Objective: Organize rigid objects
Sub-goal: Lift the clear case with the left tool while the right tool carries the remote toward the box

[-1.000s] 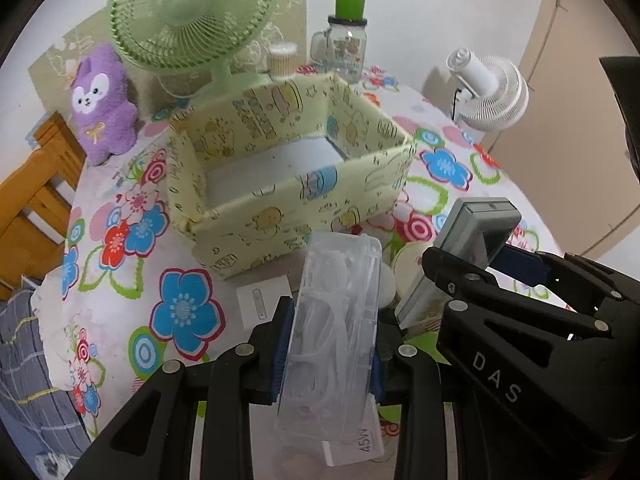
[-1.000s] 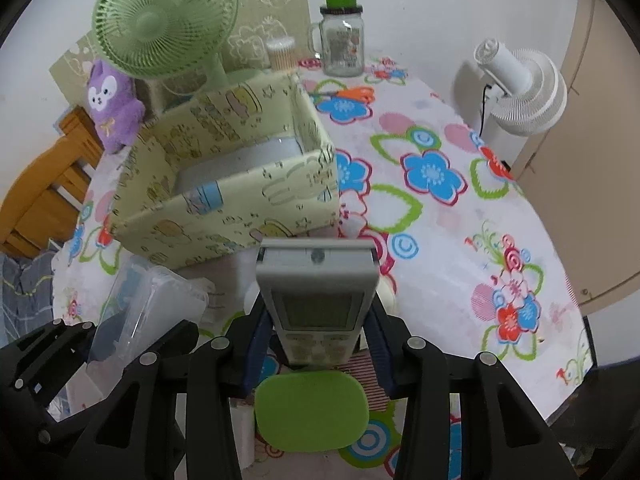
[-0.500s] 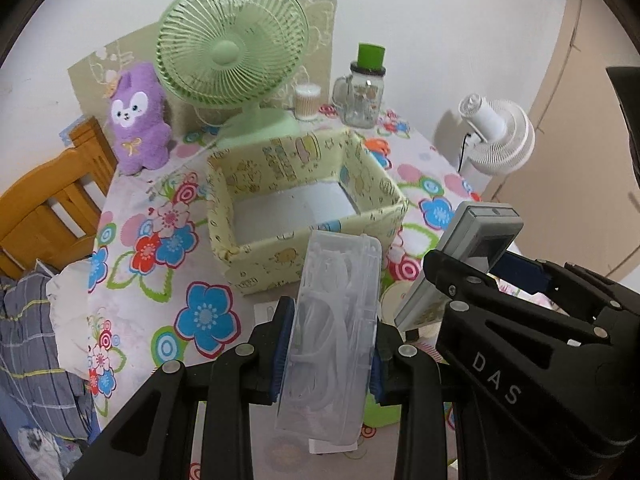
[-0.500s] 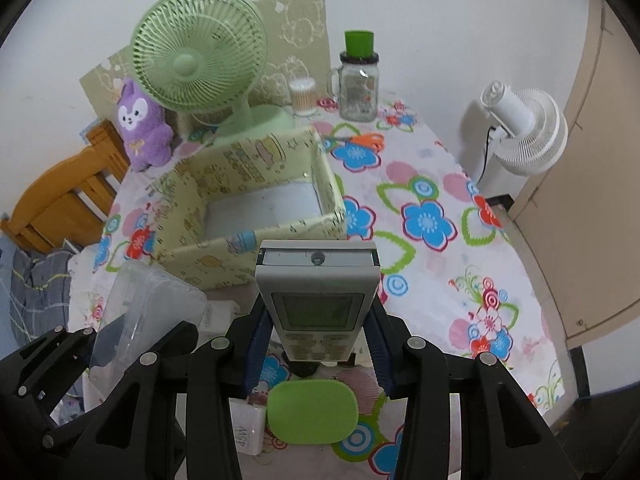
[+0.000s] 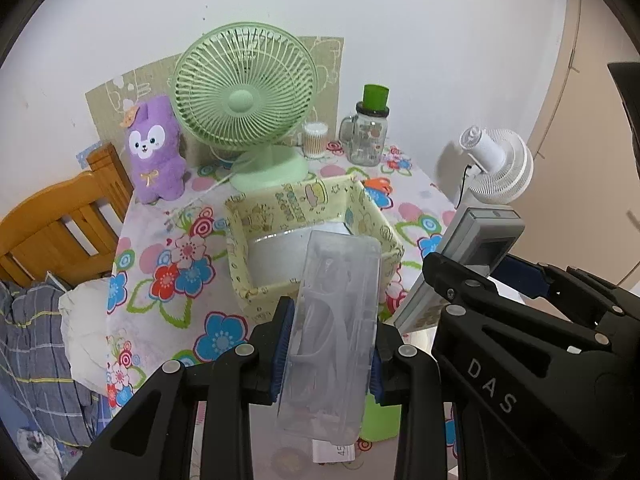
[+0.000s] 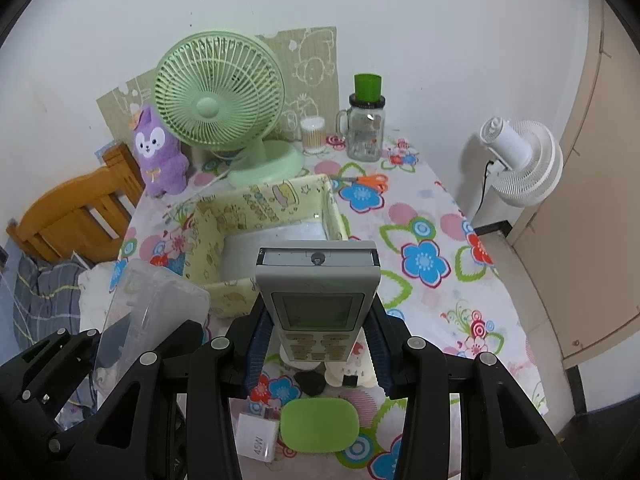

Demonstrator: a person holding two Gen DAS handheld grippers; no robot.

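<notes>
A clear plastic case [image 5: 334, 328] was clamped between the blue pads of the left gripper [image 5: 328, 354], its long axis running away from the camera and its far end overlapping the near wall of the yellow patterned storage box [image 5: 256, 216] in the left wrist view. A grey remote control [image 6: 318, 292] with a small display was gripped by the right gripper [image 6: 318, 354], screen upward, its far end seen over the near part of the same box [image 6: 280, 200]. Both items were held above the flowered tablecloth [image 6: 432, 280], clear of it. The box stood open on the table, a pale bottom visible inside. Behind it a green desk fan [image 5: 244, 108], a purple plush toy [image 5: 154, 150], a container of cotton swabs [image 5: 316, 140] and a glass jar with a green cap [image 5: 370, 132] were lined up near the wall. Orange-handled scissors [image 6: 370, 180] lay beside the box. Below the right gripper a green oval object [image 6: 318, 424], a white charger [image 6: 256, 438] and a small black item [image 6: 310, 382] were seen on the cloth. A white floor fan [image 6: 520, 160] stood beyond the table edge, and a wooden chair [image 5: 60, 224] at the left.
</notes>
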